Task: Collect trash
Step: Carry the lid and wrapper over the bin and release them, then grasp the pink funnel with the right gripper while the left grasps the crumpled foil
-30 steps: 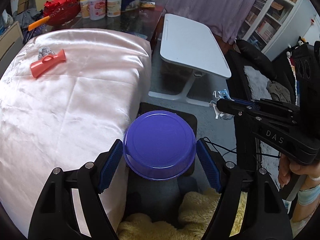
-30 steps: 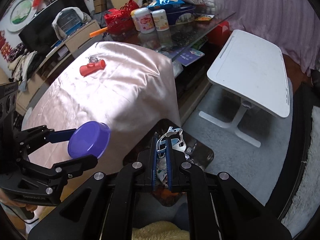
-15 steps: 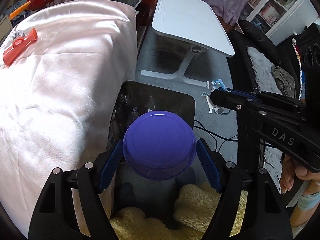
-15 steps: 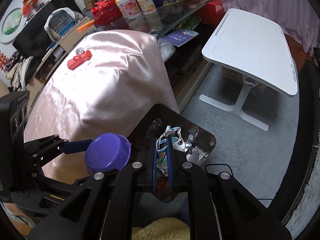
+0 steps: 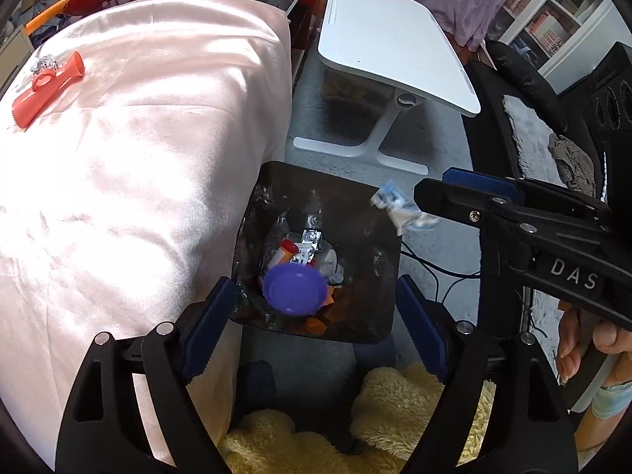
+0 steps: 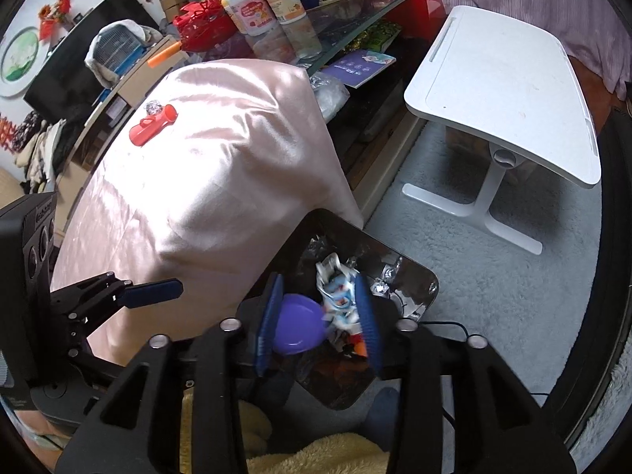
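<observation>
We hold our left gripper over the black bin, its jaws opening wide with nothing pressed between the pads; the purple bowl lies loose below them, inside the bin on the other trash. Our right gripper hangs above the same bin, its jaws opening, and the crumpled white-and-blue wrapper sits between the pads, blurred, no longer pinched. From the left wrist view that wrapper shows just off the right gripper's tip, over the bin's far rim. Beyond the bin lies the pink cloth over the tabletop, with a red tube at its far side. Farther right stands a white lap desk.
</observation>
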### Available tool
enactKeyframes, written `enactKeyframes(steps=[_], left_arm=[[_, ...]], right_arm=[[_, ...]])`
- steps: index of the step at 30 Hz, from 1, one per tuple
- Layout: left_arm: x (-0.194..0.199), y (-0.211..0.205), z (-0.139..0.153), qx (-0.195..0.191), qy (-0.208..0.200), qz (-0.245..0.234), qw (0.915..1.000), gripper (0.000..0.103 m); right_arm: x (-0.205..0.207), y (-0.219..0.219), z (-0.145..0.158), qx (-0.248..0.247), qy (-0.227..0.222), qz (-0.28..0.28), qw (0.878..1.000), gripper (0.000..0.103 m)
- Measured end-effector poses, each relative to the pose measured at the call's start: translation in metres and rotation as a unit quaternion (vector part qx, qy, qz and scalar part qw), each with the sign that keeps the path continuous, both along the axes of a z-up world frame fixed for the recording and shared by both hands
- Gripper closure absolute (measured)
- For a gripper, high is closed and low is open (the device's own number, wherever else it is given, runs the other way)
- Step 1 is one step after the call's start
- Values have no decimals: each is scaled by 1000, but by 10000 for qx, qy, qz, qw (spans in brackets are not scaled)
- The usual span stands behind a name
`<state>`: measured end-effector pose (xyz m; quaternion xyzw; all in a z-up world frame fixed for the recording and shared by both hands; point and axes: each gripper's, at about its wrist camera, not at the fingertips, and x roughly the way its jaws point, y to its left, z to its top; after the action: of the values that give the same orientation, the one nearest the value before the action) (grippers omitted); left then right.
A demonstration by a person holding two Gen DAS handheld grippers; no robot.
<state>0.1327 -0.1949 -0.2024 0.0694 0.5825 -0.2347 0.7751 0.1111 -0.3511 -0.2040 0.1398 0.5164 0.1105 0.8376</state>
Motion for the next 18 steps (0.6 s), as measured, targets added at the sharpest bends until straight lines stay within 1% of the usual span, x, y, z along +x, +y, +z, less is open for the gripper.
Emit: enactKeyframes(steps=[2,4,6,9,12,14,18], left_arm=[[-2,4,7,-42,-65,21,10000,23],[-5,10,17,-83,-162,57,9998,21],[-8,18,28,-134,-275,102,9995,18],[-12,31,47,-226,-462,193,9985,16],[-14,52,63,-245,-659,347,9969,13],[-13,68,71,-236,-751,515,9956,12],[-3,112,76,-168,-802,937,9922,12]], right_arm=[[-1,0,6,-36,-43,-33,10000,62],[-1,-1,12,-60,-98,-66,9999,58],[-2,-1,21,-101,-189,-106,9997,49],[-4,3,37,-128,-370,-142,9991,37],[-2,14,51,-207,-531,-120,9983,29],[2,26,58,-240,-598,-16,9979,29],[14,58,65,-303,-651,241,9971,29]])
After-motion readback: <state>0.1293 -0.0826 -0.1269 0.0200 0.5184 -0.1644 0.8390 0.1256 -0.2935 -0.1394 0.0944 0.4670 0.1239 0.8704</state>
